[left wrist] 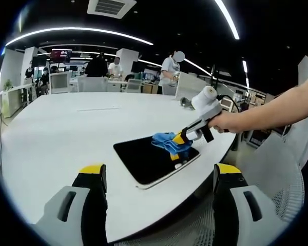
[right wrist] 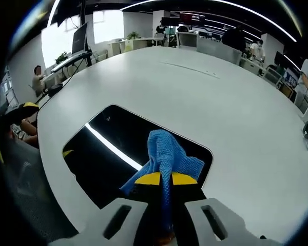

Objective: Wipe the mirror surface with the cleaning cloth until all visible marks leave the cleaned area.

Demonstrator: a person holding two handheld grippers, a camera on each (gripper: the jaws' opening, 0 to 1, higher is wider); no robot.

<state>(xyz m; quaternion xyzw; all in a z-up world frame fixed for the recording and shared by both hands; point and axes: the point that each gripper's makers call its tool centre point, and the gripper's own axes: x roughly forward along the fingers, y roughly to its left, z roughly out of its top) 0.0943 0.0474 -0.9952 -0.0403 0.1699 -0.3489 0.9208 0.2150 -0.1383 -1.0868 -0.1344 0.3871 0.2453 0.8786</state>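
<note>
Right gripper view: the right claw (right wrist: 162, 179) pinches a blue cloth (right wrist: 167, 154) against the dark mirror (right wrist: 100, 154).

Left gripper view: the mirror (left wrist: 143, 159) lies flat on the white bench (left wrist: 66, 133) near its edge, at about 4 o'clock from the bench's middle; the cloth (left wrist: 167, 142) rests on the mirror's 2 o'clock corner, held there by a person's hand (left wrist: 227, 122). The left claw (left wrist: 161, 177) is spread wide, holding nothing, short of the bench edge.

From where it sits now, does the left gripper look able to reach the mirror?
Probably yes: the left gripper is open, with bare table ahead of the mirror's near edge; the right gripper works the far end.
</note>
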